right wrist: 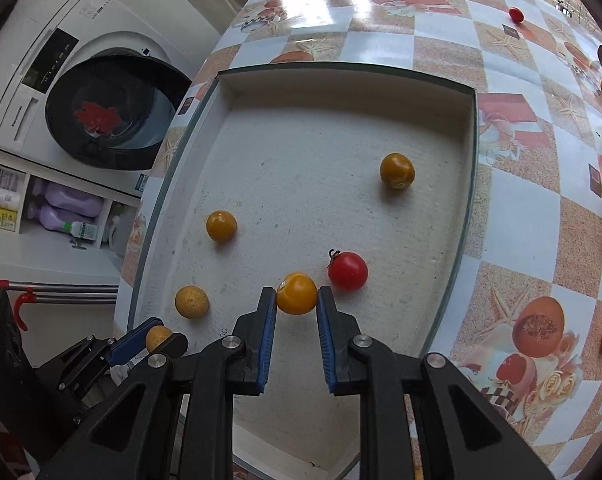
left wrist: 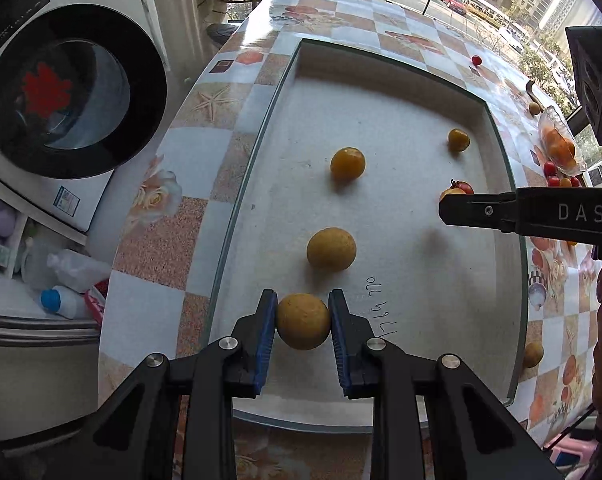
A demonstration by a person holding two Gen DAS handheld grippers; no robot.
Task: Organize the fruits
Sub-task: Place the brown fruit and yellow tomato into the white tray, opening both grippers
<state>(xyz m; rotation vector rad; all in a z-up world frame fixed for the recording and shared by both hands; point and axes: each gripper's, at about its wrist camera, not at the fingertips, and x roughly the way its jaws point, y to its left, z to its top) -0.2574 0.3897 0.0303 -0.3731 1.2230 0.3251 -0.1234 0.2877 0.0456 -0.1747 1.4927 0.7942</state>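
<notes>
From left we see a Panasonic washer [right wrist: 73,80], then our left gripper [left wrist: 303,322] clamped on a tan speckled fruit [left wrist: 303,321] at the white tray's [left wrist: 401,92] near edge, right gripper [right wrist: 297,300], lettered "DAS", gripping a yellow cherry tomato [right wrist: 297,293] beside a red tomato [right wrist: 347,271].

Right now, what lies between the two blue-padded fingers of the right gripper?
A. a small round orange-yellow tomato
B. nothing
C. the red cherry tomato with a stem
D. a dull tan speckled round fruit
A: in the right wrist view the small round orange-yellow tomato sits between the blue pads of the right gripper; the red cherry tomato lies beside it, outside the fingers.
</notes>
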